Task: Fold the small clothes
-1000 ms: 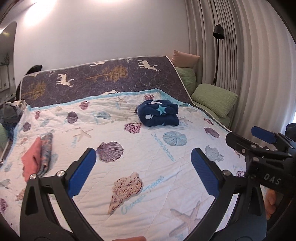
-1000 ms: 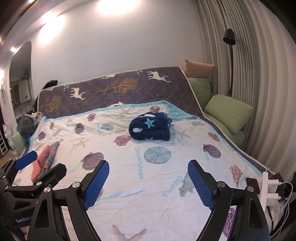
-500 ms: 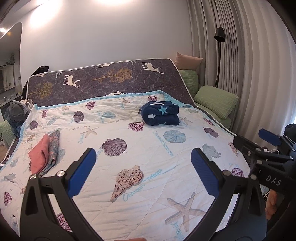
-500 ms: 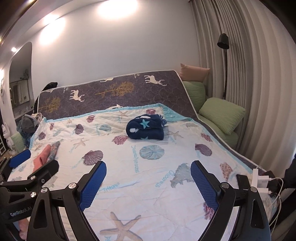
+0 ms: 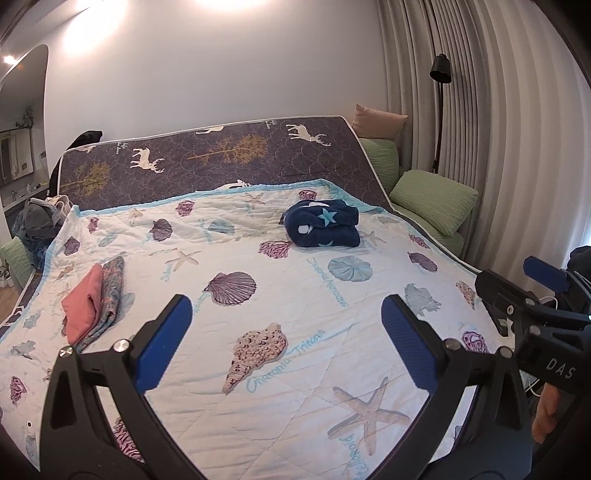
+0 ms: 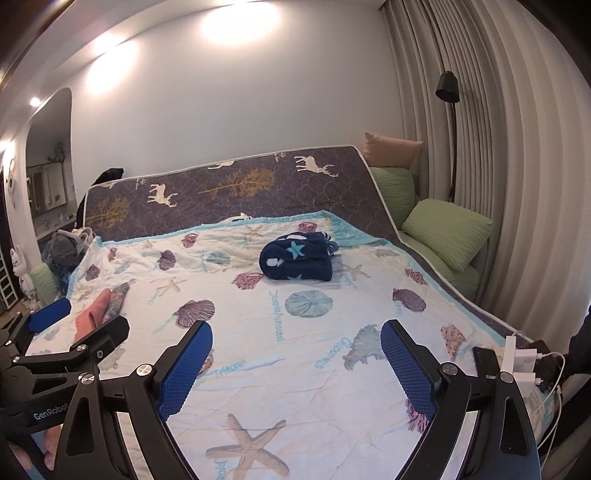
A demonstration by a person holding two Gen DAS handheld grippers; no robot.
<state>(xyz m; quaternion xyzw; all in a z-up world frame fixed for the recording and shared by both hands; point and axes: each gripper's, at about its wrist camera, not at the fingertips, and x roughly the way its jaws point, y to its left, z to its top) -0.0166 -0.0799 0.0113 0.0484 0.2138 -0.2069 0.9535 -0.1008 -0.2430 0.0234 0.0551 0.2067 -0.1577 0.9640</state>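
Clothes (image 5: 94,301): pink and patterned pieces, folded flat, stacked at quilt's (image 5: 295,332) left edge, apparently set aside as done. Left gripper (image 5: 286,338) and right gripper (image 6: 295,363): tongs apart, empty, held above quilt.

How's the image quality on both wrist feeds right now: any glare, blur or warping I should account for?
Left wrist view: sharp, evenly lit; ceiling-light glare only on the wall; fisheye bows the curtain; dark vignette in the corners. Right wrist view: the same, with bright wall glare; the navy blanket and the bedspread read clearly.
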